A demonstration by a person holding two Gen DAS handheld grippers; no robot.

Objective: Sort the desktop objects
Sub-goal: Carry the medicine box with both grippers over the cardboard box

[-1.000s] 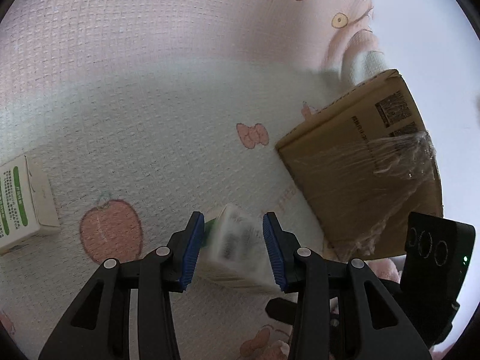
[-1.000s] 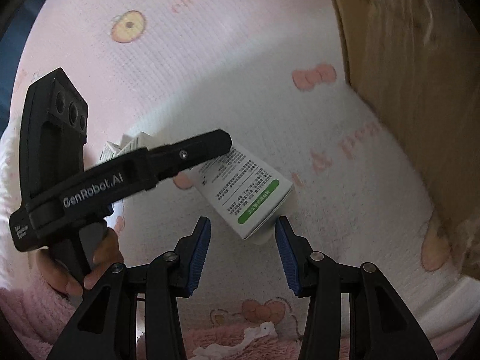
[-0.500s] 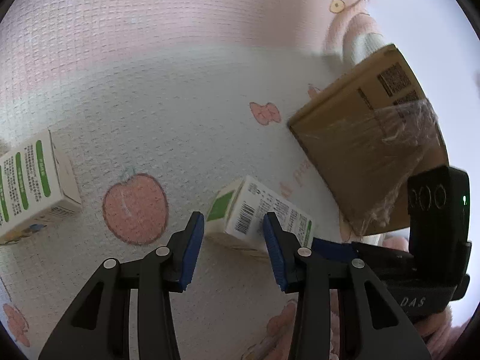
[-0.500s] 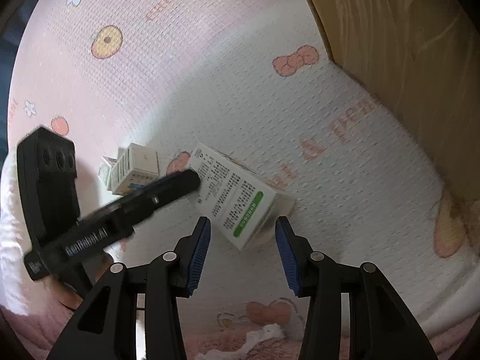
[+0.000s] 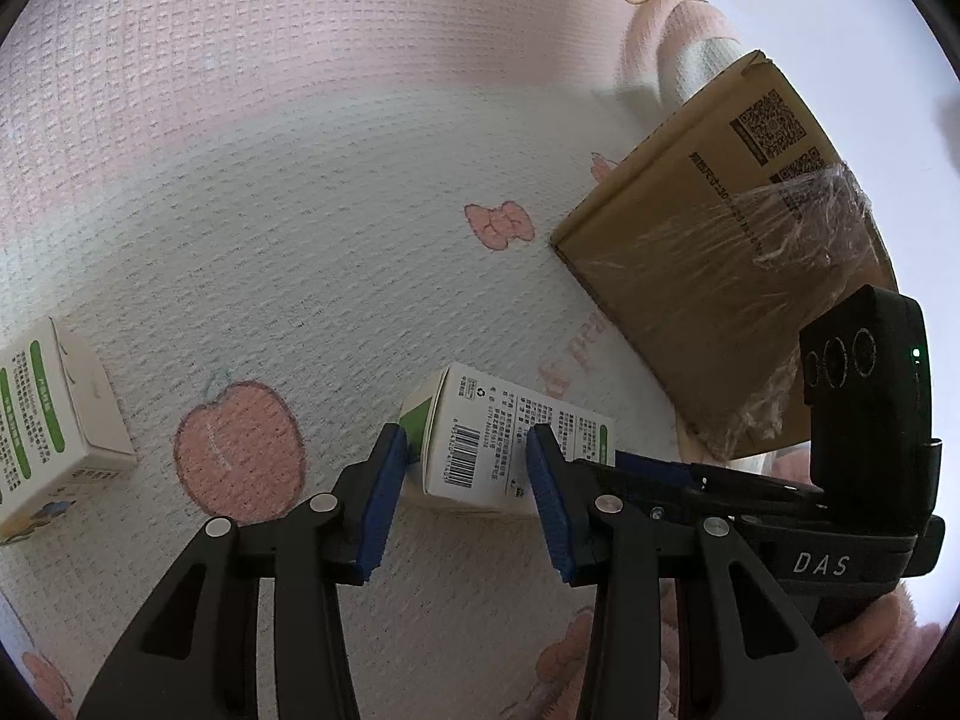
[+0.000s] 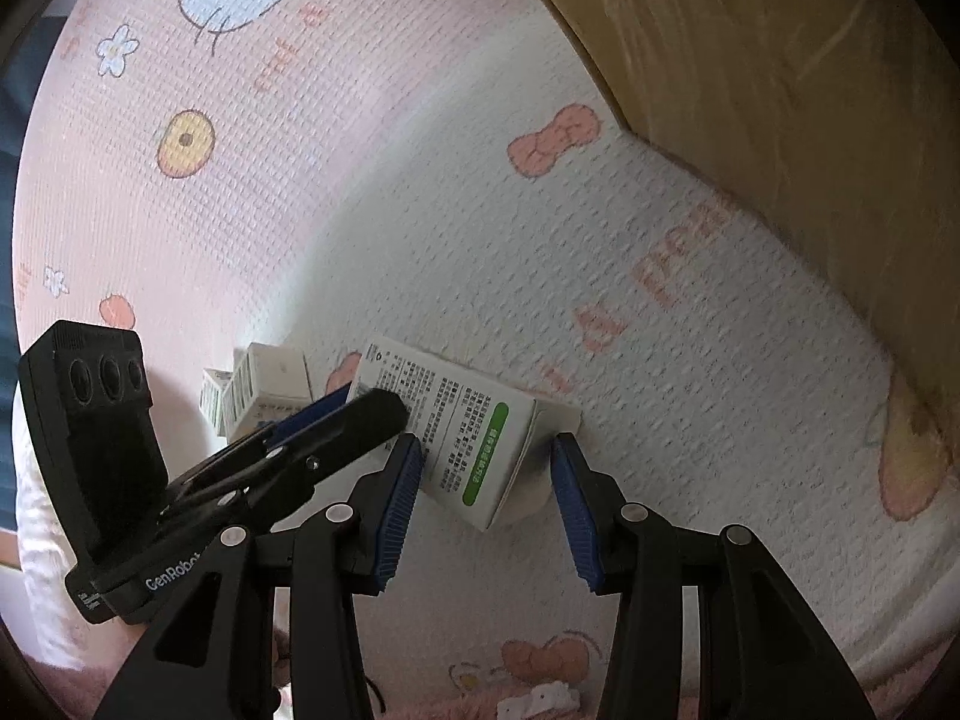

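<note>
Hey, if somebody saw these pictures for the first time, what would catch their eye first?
Probably the white carton with green labels lying on its side in the middle of the pink cartoon-print mat, with the left gripper and the right gripper both closing in on it from opposite ends, blue pads apart. Next, the big cardboard box with crinkled clear tape beside it, and a second white carton off to the left.

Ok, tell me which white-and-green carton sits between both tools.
The carton with the barcode, lying on the blanket beside the cardboard box. The other carton lies apart, at the left edge.
</note>
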